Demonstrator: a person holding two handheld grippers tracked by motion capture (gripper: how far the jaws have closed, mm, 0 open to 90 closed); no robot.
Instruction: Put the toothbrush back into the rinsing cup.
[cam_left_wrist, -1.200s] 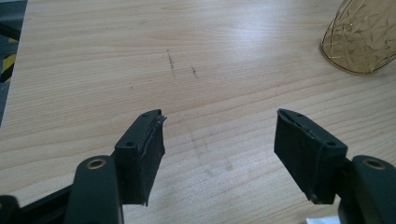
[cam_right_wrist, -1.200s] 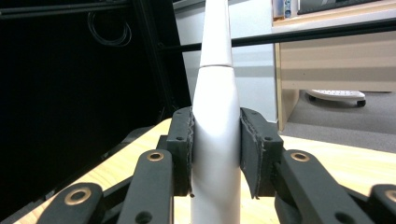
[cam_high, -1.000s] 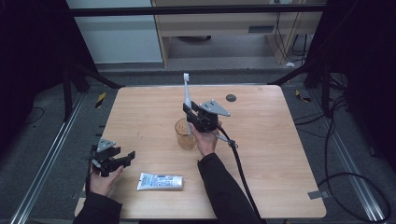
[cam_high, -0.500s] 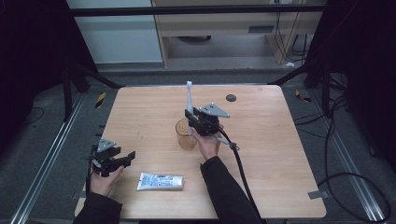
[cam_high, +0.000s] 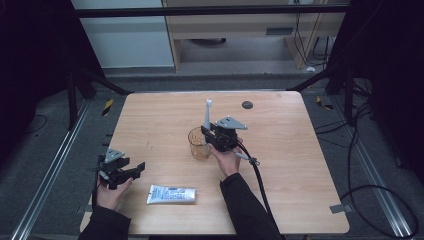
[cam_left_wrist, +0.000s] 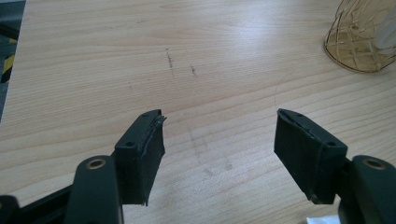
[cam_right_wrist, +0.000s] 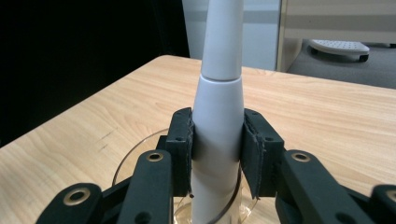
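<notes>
White tapered plastic toothbrush handle held upright, clamped between fingers of right gripper, lower end seen inside amber see-through cup near tabletop centre. Left gripper, at 8 o'clock from cup, fingers spread apart, nothing held.

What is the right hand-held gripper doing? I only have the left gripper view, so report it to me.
Observer: The right hand-held gripper is shut on a white toothbrush handle, with its pads pressing both sides.
Operator: Tell me where that handle sits.
Observer: It stands upright, its lower end inside the amber cup.
Operator: Report what lies near the left hand.
Observer: A toothpaste tube lies flat on the table, just to the right of the open left hand-held gripper.
</notes>
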